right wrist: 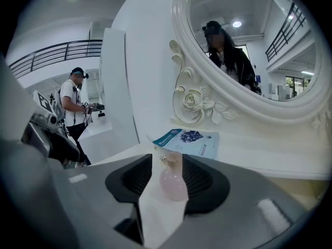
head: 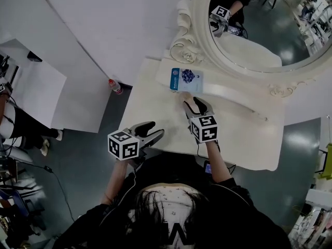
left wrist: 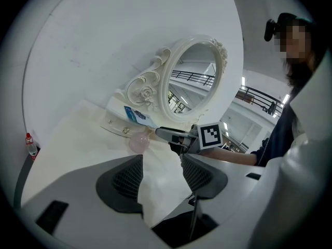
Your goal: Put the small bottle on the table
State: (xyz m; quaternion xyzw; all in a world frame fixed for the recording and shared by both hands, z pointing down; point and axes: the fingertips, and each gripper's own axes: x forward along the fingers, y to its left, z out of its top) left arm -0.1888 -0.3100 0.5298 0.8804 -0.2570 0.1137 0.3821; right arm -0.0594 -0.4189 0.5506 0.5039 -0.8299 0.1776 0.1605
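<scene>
The small pink bottle (right wrist: 173, 183) stands upright on the cream table (head: 155, 108), its round body between the jaws of my right gripper (head: 192, 104). Those jaws are open: a strip of table shows between the left pad and the bottle, and no pad presses on it. In the left gripper view the bottle (left wrist: 139, 140) sits on the table just past the right gripper's tips (left wrist: 165, 134). My left gripper (head: 151, 129) hovers at the table's near edge, open, with only table between its pads (left wrist: 127, 179). The head view hides the bottle behind the right gripper.
A blue and white packet (head: 185, 80) lies flat just beyond the bottle, against the base of an ornate white mirror (head: 203, 45). A red-capped plastic bottle (head: 115, 86) stands on the floor left of the table. A person (right wrist: 75, 105) stands far off to the left.
</scene>
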